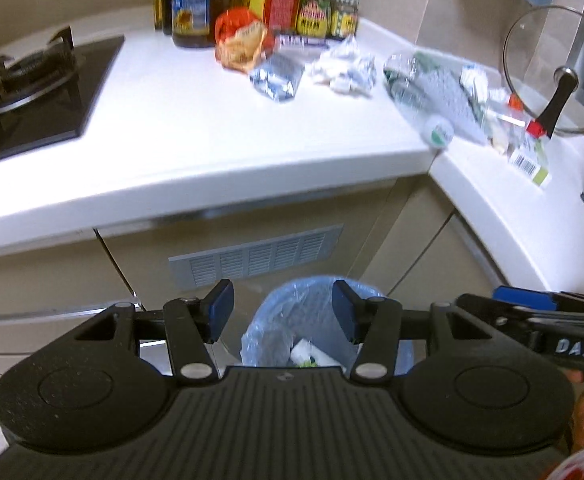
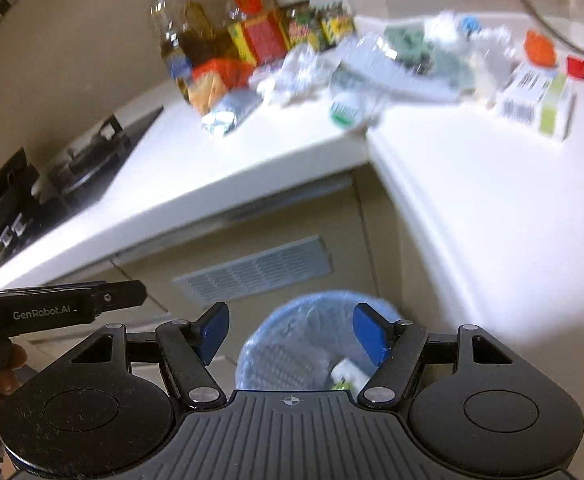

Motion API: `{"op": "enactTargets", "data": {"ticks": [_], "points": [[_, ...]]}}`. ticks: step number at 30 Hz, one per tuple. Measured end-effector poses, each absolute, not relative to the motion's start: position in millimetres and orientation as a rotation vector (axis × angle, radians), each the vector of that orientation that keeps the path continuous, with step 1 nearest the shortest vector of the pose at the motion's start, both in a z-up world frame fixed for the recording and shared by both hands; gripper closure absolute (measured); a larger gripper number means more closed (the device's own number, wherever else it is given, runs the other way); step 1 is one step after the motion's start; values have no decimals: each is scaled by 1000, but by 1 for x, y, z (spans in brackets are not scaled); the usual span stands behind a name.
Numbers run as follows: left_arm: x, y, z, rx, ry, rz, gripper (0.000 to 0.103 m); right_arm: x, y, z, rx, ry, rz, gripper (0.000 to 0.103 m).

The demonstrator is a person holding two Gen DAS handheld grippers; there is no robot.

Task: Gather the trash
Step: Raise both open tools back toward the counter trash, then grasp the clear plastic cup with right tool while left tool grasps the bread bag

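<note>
Both tongs are empty right now. The left gripper [image 1: 283, 312] has its blue pads spread with nothing between them, and the right gripper [image 2: 290, 330] is spread a bit wider, also pinching nothing. Each one hangs over the trash bin [image 1: 292, 312], which sits on the floor in the corner under the counter, lined with a blue bag. A white and green scrap [image 2: 345, 374] already lies at the bottom of it.

So my read is that we're between pickups: something's in the bin, and the hands are free for another round.

Plenty left up top. On the white counter [image 1: 180, 120] the pile runs along the far side: an orange snack bag [image 1: 239, 38] at the left end, near the jars, a silvery foil pouch [image 1: 276, 76] just beside it, crumpled white paper [image 1: 343, 66] in the middle, then a squashed clear plastic bottle [image 1: 427, 92] whose cap end pokes right to the counter's inner corner. Further right there's a small barcode box [image 1: 529, 162] by the glass pot lid [image 1: 551, 68].

Next move, I'd guess: the bottle is the nearest piece, so go for that, but it's slick and crushed, so pinch across a flat crease. The paper and pouch should squash easily. Keep clear of the jars and the lid; those aren't trash.
</note>
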State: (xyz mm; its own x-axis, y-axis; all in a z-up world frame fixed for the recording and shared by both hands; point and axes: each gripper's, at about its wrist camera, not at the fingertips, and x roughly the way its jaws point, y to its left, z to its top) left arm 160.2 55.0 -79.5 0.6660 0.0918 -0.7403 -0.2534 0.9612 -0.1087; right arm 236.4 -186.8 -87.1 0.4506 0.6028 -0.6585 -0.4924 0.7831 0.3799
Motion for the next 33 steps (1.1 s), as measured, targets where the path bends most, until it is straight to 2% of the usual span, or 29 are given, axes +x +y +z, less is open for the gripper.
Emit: {"op": "enactTargets", "data": {"ticks": [8, 19, 33], "points": [[161, 53, -54, -183, 747, 228, 53, 258, -234, -56, 140, 749, 623, 34], [180, 89, -39, -165, 706, 270, 53, 342, -265, -33, -32, 544, 550, 34], [242, 127, -37, -145, 720, 193, 53, 426, -250, -62, -149, 571, 544, 34]]}}
